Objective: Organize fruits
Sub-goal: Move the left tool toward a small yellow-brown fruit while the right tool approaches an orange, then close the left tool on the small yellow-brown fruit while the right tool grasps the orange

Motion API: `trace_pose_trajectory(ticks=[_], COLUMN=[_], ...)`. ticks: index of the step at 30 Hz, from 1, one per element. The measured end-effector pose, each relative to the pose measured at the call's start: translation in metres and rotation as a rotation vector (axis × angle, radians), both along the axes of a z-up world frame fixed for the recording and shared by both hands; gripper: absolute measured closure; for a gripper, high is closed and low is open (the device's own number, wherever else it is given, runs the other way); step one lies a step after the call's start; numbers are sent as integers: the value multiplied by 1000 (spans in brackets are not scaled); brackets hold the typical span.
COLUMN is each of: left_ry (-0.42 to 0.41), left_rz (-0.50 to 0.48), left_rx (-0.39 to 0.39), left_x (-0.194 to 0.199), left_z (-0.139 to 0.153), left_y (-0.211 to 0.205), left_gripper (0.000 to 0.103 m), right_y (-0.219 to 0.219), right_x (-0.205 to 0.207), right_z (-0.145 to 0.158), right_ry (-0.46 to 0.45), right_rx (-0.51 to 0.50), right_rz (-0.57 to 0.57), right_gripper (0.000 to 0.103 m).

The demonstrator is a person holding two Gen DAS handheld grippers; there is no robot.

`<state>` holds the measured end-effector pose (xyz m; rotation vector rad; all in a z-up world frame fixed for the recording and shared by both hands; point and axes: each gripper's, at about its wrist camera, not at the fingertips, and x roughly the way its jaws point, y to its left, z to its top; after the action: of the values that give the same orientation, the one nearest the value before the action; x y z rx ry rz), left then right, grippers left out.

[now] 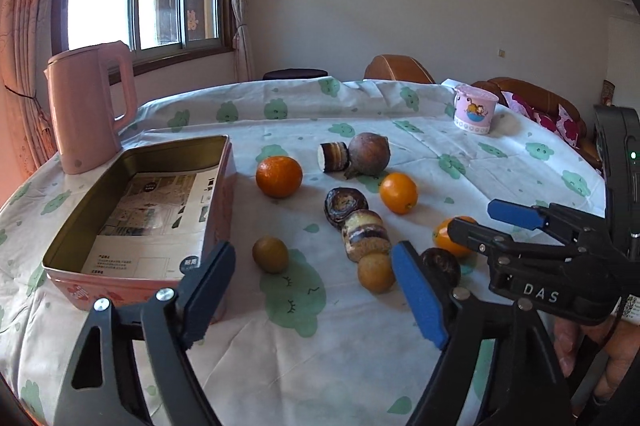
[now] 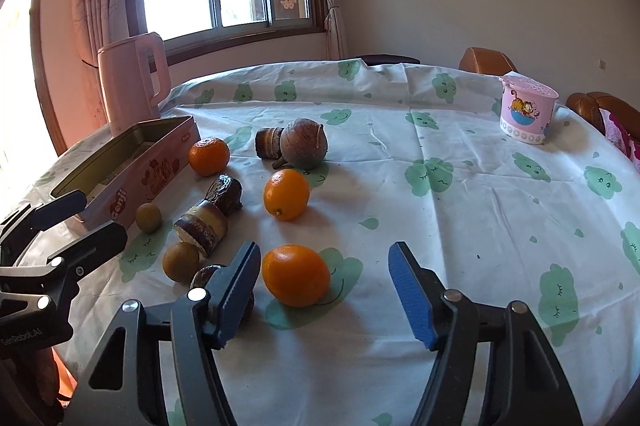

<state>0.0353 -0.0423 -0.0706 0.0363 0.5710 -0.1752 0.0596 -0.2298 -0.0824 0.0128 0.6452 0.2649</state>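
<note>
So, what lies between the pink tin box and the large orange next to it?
Only bare tablecloth lies between pink tin box and large orange, shown in both wrist views.

Three oranges (image 2: 295, 275) lie on the cloth — one just ahead of the right jaws, nearer the left pad, two farther off. Two small brown fruits (image 1: 270, 254) sit ahead of the left jaws, beside an open pink tin (image 1: 132, 278) — fruitless.

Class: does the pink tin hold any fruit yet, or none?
None. The pink tin is open, only printed paper inside; the fruit lies on the tablecloth.
</note>
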Motion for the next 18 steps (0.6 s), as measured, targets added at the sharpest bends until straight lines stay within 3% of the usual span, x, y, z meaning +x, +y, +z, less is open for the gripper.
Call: trace_pose_trajectory(ticks=[11,16,18], left_ry=[144,197,194], left_rz=[-101,-142,-148], left_rx=[-31,-77,-63], left_x=[21,30,29], left_z=[-19,-25,-25], left_y=[-17,-17,-20], left_gripper=[49,71,74], right_y=[4,5,6], right_x=[7,6,6], right_z=[-5,-6,-6], right_ry=[55,53,49], right_rx=[35,51,50], right_rz=[107,145,146], right_gripper=[54,67,68])
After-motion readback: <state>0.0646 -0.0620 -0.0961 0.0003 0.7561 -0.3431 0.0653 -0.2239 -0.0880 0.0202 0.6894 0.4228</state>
